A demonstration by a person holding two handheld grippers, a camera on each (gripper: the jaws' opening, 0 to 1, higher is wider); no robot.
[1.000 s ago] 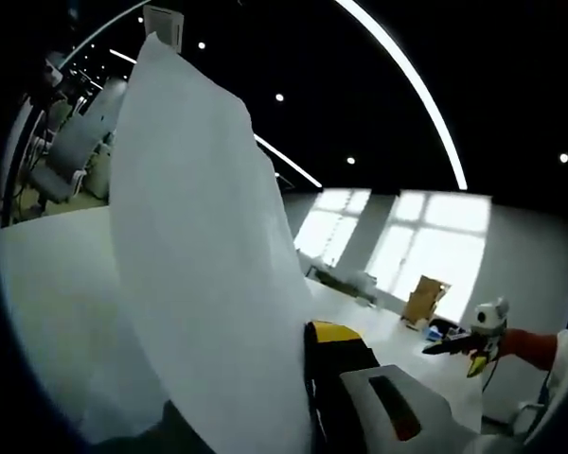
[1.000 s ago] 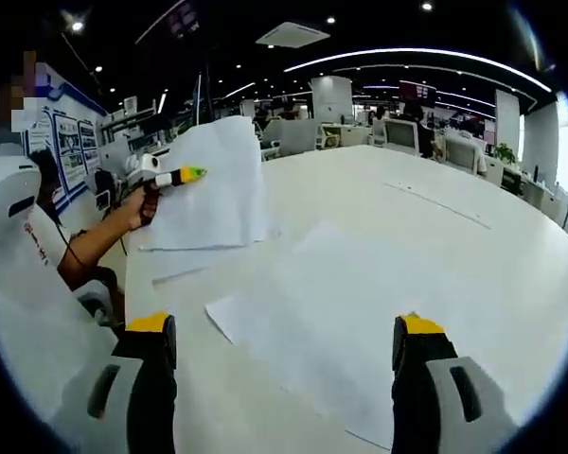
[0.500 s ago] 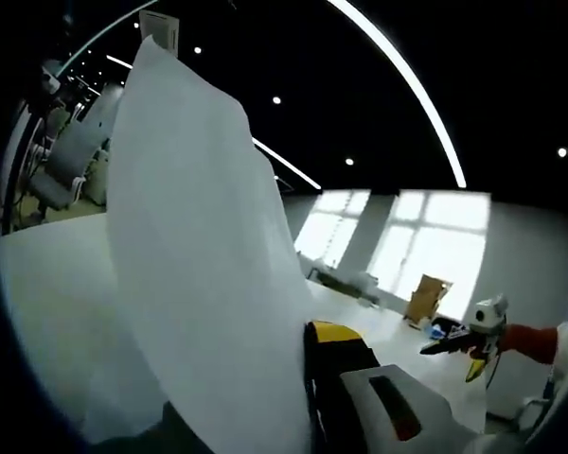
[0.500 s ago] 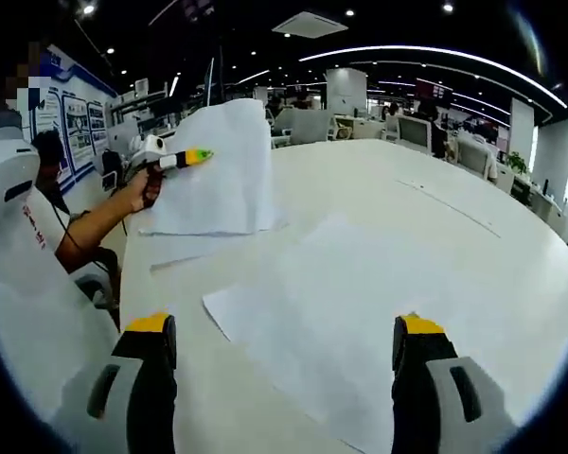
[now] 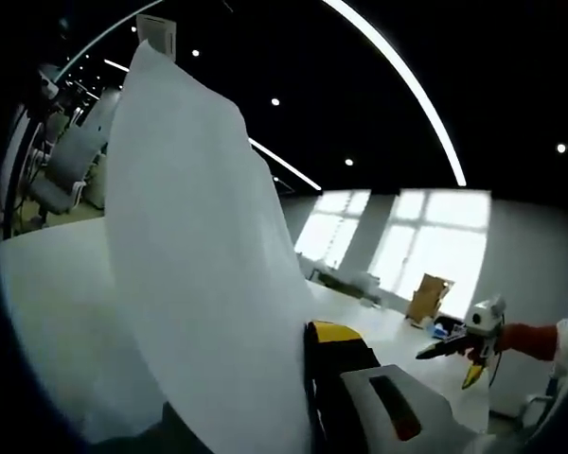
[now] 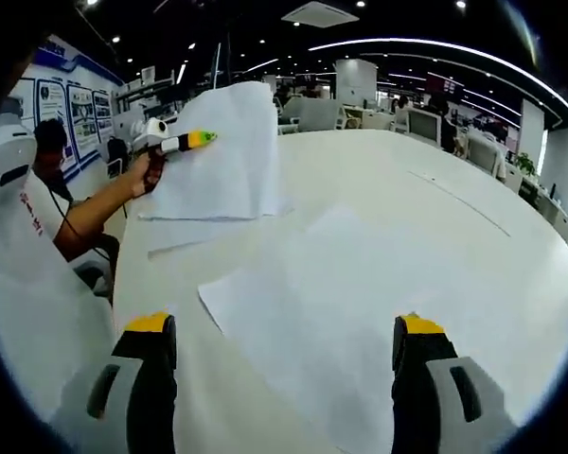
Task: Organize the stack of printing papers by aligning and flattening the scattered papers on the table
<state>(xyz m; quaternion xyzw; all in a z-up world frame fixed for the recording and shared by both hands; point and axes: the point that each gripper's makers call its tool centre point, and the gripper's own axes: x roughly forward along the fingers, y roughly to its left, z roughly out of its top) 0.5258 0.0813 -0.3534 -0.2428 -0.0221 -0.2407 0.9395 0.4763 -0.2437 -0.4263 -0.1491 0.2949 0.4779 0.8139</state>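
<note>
**A:** so what's the room like? Big white table (image 6: 407,218) in an open office, dark ceiling with long curved light strips (image 5: 407,90) and small spots. In the right gripper view there are monitors (image 6: 424,125) and desks past the table's far edge, posters on the wall (image 6: 62,99) on the left. The left gripper view has bright windows (image 5: 426,246), a cardboard box (image 5: 426,298) and grey chairs (image 5: 71,151) off to the side.

**B:** and the papers?

**A:** Two lots. A spread of loose sheets (image 6: 360,322) lies flat on the table near its near edge, right ahead of the right gripper (image 6: 284,345), edges fanned out and not squared up. Another sheet or two sit flat closer to the left edge. Then a held sheet (image 6: 229,156) stands up off the table toward the far left corner, lower edge resting on the surface, top curling over.

**B:** who's holding that?

**A:** The left gripper (image 6: 185,142). You can see the person's hand (image 6: 144,180) wrapped round its handle, forearm stretched out from the left edge of the table, gripper roughly level, yellow-green tips pinched together on the sheet's side edge. In its own view the sheet (image 5: 199,274) covers one jaw and rises tall past the other.

**B:** right one?

**A:** Hovering over the flat spread, jaws wide apart, nothing between them. In the left gripper view it's small, off to the right (image 5: 454,355), with an orange sleeve (image 5: 530,339) behind it.
</note>
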